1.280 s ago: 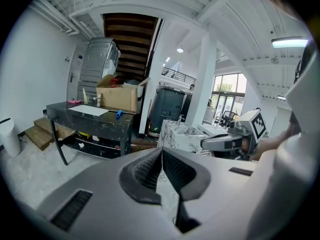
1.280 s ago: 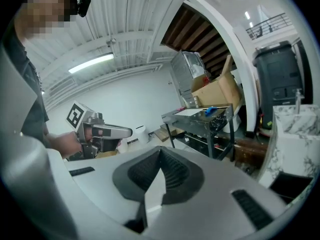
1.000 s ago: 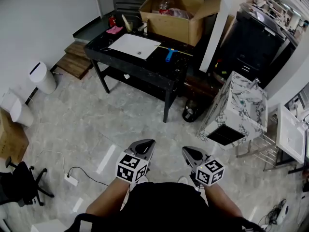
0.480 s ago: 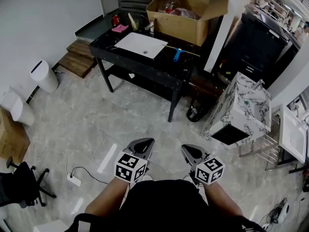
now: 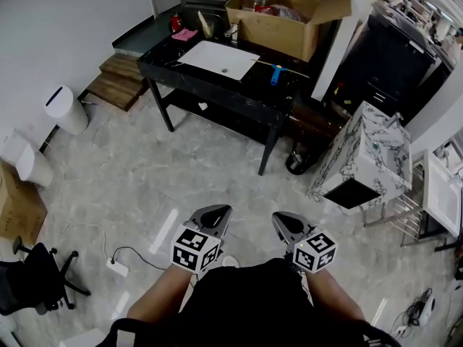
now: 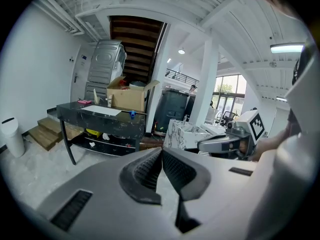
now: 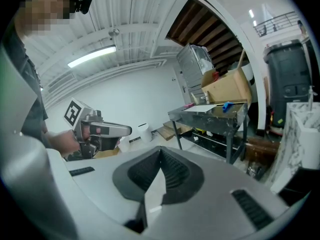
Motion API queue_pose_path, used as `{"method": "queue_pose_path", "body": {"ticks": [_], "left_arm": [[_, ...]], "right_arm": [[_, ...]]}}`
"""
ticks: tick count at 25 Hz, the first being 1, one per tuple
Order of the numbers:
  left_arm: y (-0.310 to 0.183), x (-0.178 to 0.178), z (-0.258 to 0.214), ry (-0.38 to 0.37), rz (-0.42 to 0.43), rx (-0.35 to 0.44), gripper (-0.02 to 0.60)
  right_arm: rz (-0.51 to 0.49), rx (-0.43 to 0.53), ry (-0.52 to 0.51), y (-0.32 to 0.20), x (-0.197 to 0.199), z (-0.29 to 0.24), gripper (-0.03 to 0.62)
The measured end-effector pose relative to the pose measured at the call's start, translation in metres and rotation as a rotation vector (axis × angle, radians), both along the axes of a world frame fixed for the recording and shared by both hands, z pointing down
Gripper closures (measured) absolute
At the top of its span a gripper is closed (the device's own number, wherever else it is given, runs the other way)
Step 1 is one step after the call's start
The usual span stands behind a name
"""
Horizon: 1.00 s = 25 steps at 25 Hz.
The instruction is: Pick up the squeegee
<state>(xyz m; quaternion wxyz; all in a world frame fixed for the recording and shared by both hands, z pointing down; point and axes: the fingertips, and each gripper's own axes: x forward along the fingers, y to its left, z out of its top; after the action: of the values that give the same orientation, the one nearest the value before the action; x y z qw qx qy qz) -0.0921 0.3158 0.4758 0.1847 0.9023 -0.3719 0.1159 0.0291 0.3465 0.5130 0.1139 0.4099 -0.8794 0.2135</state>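
- The squeegee point(image 5: 275, 74) lies flat on the black table point(image 5: 239, 85), near the table's right end. It is at 12 o'clock from my tongs and well apart from them.
- Orientation: in the head view the long axis of the handle runs roughly 12 to 6 o'clock, with the free end toward 6, facing me. A thin pale strip crosses its far end, running about 10 to 4 o'clock.
- Surroundings: a white sheet point(image 5: 221, 58) lies at 9 o'clock of the squeegee. An open cardboard box point(image 5: 278, 29) stands at 12 o'clock, behind it. A pink item point(image 5: 184, 35) sits at the table's far left corner.
- Approach: grey stone-pattern floor point(image 5: 202, 172) lies between my tongs and the table. A marbled cabinet point(image 5: 365, 154) stands at 2 o'clock, beside the table's right end. A dark round item point(image 5: 296, 163) sits on the floor by the near right leg.
- Appearance: the handle is short and bright blue. Blade detail is too small to tell.
- Left tongs point(image 5: 217, 212): jaws closed pad to pad, holding nothing.
- Right tongs point(image 5: 283, 220): jaws closed pad to pad, holding nothing.
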Motion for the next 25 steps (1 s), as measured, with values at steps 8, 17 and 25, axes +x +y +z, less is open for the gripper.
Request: {"method": "queue_pose_path", "body": {"ticks": [8, 17, 25], "left_arm": [[-0.001, -0.018, 0.005, -0.002, 0.022, -0.016, 0.563], [-0.016, -0.026, 0.004, 0.008, 0.004, -0.013, 0.563], [-0.050, -0.030, 0.009, -0.015, -0.032, -0.029, 0.563]], "right_arm": [[0.001, -0.015, 0.011, 0.003, -0.020, 0.003, 0.585], [0.003, -0.011, -0.007, -0.023, -0.021, 0.000, 0.585], [-0.003, -0.041, -0.052, -0.068, -0.021, 0.014, 0.585]]}}
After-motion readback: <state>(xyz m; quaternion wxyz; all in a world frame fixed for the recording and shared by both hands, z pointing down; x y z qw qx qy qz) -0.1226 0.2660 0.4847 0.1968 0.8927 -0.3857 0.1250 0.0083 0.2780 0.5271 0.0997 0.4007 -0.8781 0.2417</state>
